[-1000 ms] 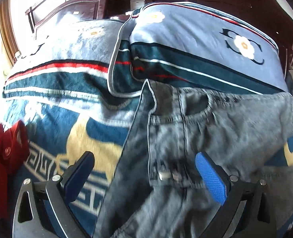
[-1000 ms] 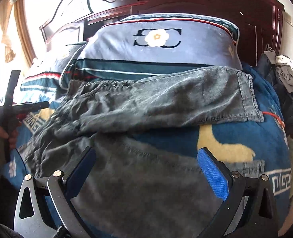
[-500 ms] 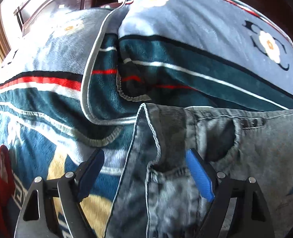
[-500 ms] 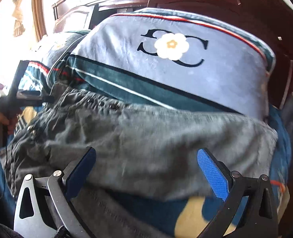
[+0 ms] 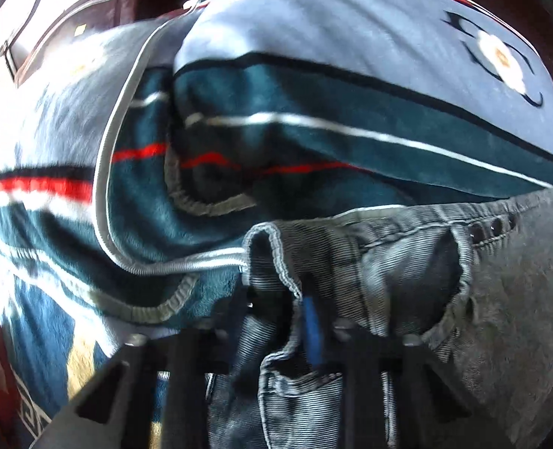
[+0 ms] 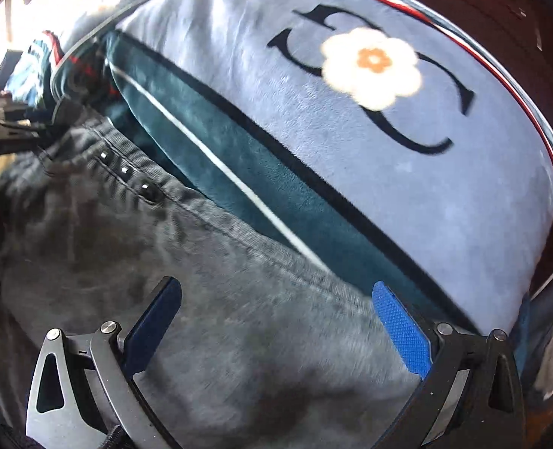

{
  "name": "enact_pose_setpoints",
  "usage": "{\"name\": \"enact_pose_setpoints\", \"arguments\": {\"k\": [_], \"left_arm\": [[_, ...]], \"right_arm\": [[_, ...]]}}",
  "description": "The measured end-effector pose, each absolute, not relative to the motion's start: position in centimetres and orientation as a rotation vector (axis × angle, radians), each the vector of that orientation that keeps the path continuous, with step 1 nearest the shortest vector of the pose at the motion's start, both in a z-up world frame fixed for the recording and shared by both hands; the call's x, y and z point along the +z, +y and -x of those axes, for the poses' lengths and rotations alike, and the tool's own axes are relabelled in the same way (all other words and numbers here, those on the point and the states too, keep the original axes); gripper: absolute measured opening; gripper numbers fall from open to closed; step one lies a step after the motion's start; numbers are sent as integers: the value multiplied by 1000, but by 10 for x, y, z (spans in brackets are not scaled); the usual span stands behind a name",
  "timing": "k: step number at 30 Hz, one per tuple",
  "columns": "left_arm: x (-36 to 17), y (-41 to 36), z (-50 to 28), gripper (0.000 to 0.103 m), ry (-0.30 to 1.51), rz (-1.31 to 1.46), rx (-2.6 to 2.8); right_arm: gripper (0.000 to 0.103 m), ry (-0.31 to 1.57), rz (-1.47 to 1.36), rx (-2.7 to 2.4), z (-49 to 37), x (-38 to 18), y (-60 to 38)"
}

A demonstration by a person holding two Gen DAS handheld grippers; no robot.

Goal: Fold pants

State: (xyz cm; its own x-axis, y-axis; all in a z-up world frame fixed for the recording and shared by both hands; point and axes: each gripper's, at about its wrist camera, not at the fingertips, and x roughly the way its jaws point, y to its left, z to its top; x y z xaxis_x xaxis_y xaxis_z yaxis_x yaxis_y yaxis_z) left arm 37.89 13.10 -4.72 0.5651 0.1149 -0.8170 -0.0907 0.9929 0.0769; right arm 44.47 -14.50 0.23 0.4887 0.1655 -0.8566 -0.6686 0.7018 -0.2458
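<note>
A: Which step is shown?

B: The grasp before a fold. The pants (image 5: 407, 284) lie flat on the bed (image 5: 52, 299), waistband against the pillows (image 5: 351, 56). The left tongs (image 5: 276, 318) have just been closing and now pinch the waistband corner. The right tongs (image 6: 276, 321) stand wide above the far leg cloth, gripping nothing.

A: What does the next move call for?

B: Probably the right tongs dropping onto the cloth edge and closing, so both ends can lift together. With one hold only, the denim would likely sag.

A: And the count?

B: One pair of pants, two pillows, two tongs, three studs (image 6: 125, 170) in a row below the waistband.
</note>
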Motion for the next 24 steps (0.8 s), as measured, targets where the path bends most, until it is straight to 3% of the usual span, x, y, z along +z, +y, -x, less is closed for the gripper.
{"name": "enact_pose_setpoints", "arguments": {"k": [16,18,21,23,24], "left_arm": [[50,150,-296,21,704,125,-123],[58,152,-283,21,685,137,-152],[69,146,-268,21,653,134,-191],[75,140,-262,21,641,115,-206],[77,138,-257,21,638,104,-211]], "right_arm": [[100,961,893,568,-470,-29,-122],[92,964,911,582,-469,-26,-119],[60,972,936,606,-465,-19,-113],[29,981,950,619,-462,-14,-109],[21,982,969,620,-458,-13,-106]]}}
